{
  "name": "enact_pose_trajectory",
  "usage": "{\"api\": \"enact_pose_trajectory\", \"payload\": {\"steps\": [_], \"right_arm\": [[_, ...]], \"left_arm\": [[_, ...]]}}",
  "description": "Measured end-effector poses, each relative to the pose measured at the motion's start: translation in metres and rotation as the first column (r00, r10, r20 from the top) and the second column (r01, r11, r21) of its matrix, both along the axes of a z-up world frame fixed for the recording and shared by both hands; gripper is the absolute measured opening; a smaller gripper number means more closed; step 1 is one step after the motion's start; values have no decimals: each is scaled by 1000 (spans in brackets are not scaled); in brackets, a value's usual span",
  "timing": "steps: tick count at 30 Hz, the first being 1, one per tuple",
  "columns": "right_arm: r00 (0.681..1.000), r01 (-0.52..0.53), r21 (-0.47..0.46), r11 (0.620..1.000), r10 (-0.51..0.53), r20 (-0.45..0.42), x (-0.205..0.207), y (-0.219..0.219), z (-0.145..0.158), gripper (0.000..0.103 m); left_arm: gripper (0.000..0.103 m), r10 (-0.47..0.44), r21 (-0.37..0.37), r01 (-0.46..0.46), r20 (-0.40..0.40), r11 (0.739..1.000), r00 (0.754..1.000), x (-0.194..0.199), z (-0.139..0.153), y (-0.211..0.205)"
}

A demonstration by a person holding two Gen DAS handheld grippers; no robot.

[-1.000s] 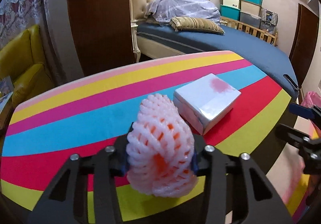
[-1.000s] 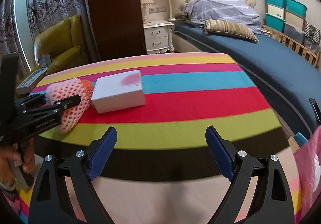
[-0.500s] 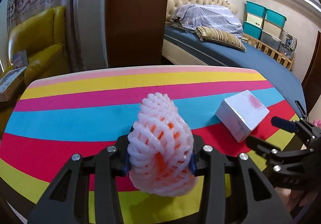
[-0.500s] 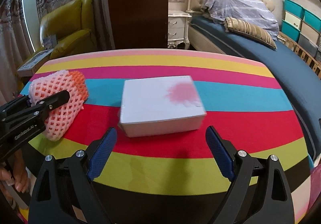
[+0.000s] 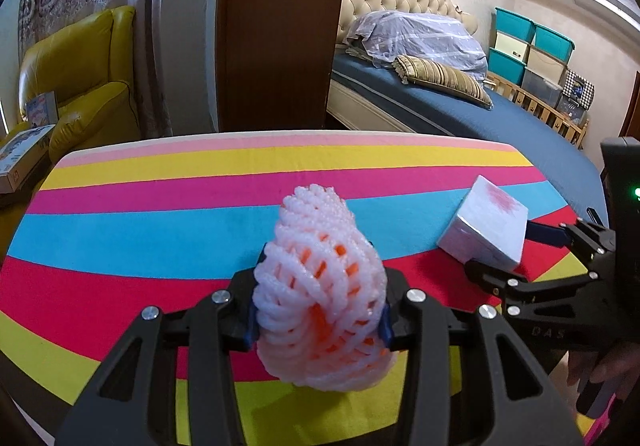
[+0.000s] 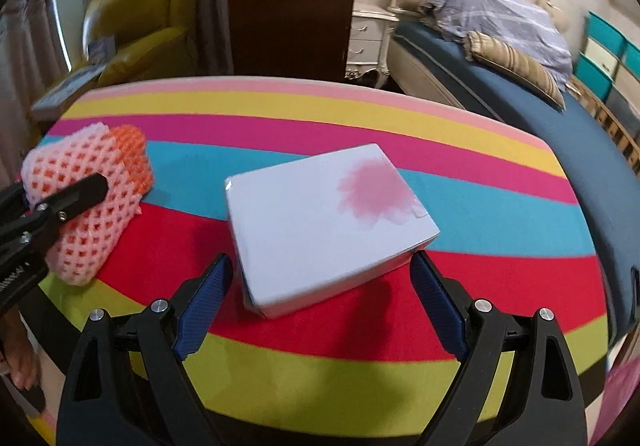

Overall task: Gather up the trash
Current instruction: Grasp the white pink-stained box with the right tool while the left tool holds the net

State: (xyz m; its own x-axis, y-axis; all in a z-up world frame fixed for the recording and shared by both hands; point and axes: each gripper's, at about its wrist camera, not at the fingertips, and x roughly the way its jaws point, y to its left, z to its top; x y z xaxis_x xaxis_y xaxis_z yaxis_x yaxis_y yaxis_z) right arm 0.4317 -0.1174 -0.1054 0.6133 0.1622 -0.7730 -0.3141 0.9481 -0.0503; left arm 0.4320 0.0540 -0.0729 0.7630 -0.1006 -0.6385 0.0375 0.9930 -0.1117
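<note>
Right wrist view: right gripper spread around white box, unclamped; left gripper pinching foam net; next, squeeze box squarely.

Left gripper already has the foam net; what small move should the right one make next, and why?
Probably close the right gripper on the white box. Its blue pads stand open on either side of the box's near end, apparently not yet touching it, and the box looks to be resting on the striped table. The left gripper is shut on the foam net, so it can't help.
</note>
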Motion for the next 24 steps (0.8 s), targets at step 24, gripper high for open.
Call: {"api": "enact_pose_trajectory", "payload": {"steps": [24], "right_arm": [[996, 64, 117, 991, -55, -75, 38, 17, -4, 85]], "left_arm": [[44, 16, -43, -17, -12, 999, 1000, -2, 0, 3]]}}
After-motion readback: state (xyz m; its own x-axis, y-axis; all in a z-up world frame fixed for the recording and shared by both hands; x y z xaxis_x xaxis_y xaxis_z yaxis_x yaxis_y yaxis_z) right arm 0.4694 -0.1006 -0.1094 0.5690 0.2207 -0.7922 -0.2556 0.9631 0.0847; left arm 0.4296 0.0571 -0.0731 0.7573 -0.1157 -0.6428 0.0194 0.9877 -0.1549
